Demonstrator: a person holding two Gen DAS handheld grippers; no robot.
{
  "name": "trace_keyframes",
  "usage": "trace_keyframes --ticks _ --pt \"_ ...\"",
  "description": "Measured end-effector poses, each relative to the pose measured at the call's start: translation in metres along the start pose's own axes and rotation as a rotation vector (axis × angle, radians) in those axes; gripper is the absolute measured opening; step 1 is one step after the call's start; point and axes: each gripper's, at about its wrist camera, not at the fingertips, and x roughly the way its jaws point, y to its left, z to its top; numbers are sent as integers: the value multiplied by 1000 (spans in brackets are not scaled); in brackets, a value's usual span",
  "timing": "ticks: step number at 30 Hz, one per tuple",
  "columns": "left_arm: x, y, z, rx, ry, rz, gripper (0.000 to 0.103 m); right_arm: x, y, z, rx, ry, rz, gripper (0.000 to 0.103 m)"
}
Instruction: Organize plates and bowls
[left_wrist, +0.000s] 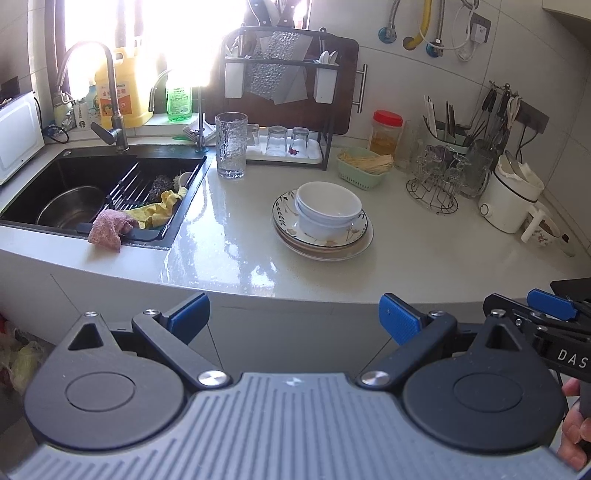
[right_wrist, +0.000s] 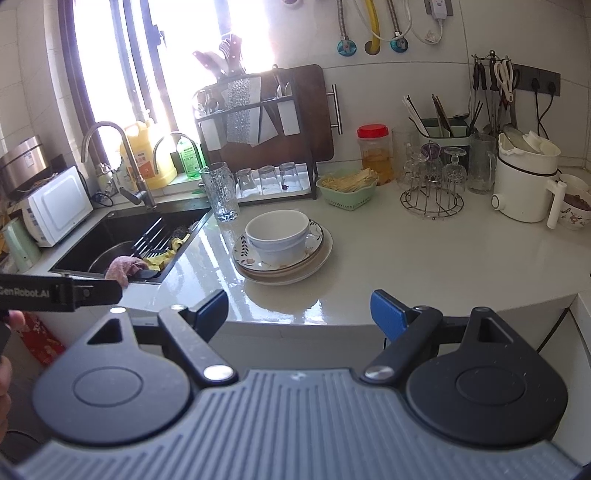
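- Left wrist view: pale counter (left_wrist: 229, 236) with a dark sink (left_wrist: 74, 177) on its left side; steel pot (left_wrist: 70, 210) in the sink, pink cloth (left_wrist: 109, 229) draped over its front edge.
- Plates (left_wrist: 325, 243) sit stacked mid-counter, leaf-patterned one on top; white bowls (left_wrist: 328, 210) nested on the stack. All one neat pile, so this fits either a finished sort or a pile waiting to be put away — can't tell which.
- Left gripper (left_wrist: 293, 319) held back off the counter edge, fingers wide apart, nothing between them.
- Right gripper (right_wrist: 299, 314) same: spread wide, empty, well short of the pile.
- If the pile gets handled: judge it safest to take the bowls by the rim, one finger inside, lift straight up; glazed ware looks slippery, counter looks wet.
- Tall glass (left_wrist: 231, 146) stands between pile and sink; keep clear.
- Writing: "GenRobot.AI" on the left tool's side in right wrist view; "DAS" on the right tool in left wrist view. Yellow jug (left_wrist: 123, 92) label unreadable.
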Motion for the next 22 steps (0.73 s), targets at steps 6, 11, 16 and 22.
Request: trace_keyframes --ticks 6,11,16,22 --pt "-7 0 -5 4 -15 -9 100 -5 2 0 8 -10 7 85" --pt "-11 -1 -6 3 -20 -8 100 -7 1 -1 11 -15 3 85" --pt "-15 -1 -6 0 -18 -7 100 -9 0 -1 18 -18 -2 85" --pt "-16 -3 -7 4 -12 -11 100 -10 -2 0 26 -23 -9 85"
